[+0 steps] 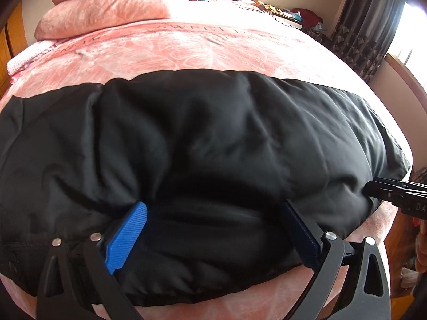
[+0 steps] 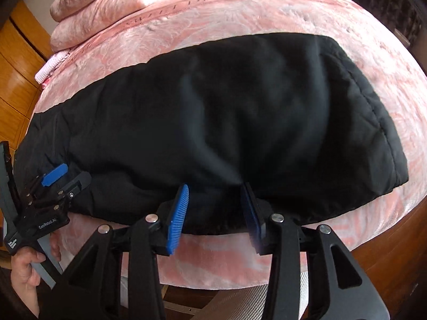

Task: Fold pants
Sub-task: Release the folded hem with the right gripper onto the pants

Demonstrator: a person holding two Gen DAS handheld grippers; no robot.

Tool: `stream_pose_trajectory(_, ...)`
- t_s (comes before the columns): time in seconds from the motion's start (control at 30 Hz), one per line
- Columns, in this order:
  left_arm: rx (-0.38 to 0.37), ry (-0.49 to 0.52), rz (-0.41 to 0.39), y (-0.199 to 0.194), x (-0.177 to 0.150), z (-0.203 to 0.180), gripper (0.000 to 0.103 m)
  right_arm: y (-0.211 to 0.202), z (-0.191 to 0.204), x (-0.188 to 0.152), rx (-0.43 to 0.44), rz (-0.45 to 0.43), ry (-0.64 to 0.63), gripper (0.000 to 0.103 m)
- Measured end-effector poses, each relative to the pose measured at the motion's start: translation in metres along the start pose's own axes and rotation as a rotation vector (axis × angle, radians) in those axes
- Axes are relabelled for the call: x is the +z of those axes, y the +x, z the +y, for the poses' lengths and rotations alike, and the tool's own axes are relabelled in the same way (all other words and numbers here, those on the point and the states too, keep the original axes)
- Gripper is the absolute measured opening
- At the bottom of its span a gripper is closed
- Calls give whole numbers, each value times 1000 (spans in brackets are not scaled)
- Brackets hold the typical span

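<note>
Black padded pants (image 1: 202, 144) lie folded lengthwise across the near part of a pink bed; they also show in the right wrist view (image 2: 234, 117). My left gripper (image 1: 213, 213) is open, its blue pads (image 1: 128, 237) wide apart and resting on the pants' near edge. My right gripper (image 2: 216, 194) is open, its blue pads (image 2: 177, 216) either side of the near edge of the pants, with fabric between them. The left gripper also shows in the right wrist view (image 2: 66, 176), and the right gripper's tip shows in the left wrist view (image 1: 384, 189).
A pink bedspread (image 1: 213, 45) covers the bed, with stacked pink pillows (image 1: 106, 5) at the far left. Wooden cabinets (image 2: 16, 66) stand left of the bed. Dark curtains (image 1: 373, 26) and a cluttered side table (image 1: 293, 16) are at the far right.
</note>
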State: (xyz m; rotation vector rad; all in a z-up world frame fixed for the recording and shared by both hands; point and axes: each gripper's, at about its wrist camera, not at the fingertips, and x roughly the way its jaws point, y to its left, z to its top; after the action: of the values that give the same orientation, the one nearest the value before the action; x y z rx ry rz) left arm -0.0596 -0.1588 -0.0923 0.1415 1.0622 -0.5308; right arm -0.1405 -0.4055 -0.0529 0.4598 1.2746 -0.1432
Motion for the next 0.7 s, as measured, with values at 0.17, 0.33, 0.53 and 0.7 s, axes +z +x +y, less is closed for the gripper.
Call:
stream_pose_trajectory(0.17,-65,-92,2,-20,3,16,99,-22,6,3,-5,-46,-5,42)
stream_pose_trajectory(0.33,15,-119,-57,-46,-6,46,99,-28,28,-3,50,-63,-66,47)
stream_pose_trajectory(0.53,24,-149,-54,-33,-17,75,99,2,38,-8,-7,0,-91,47)
stream_pose_trajectory(0.7,-18,-189,-48,-45,-14,80,99,-10,41,-8,20,-20,-79,49)
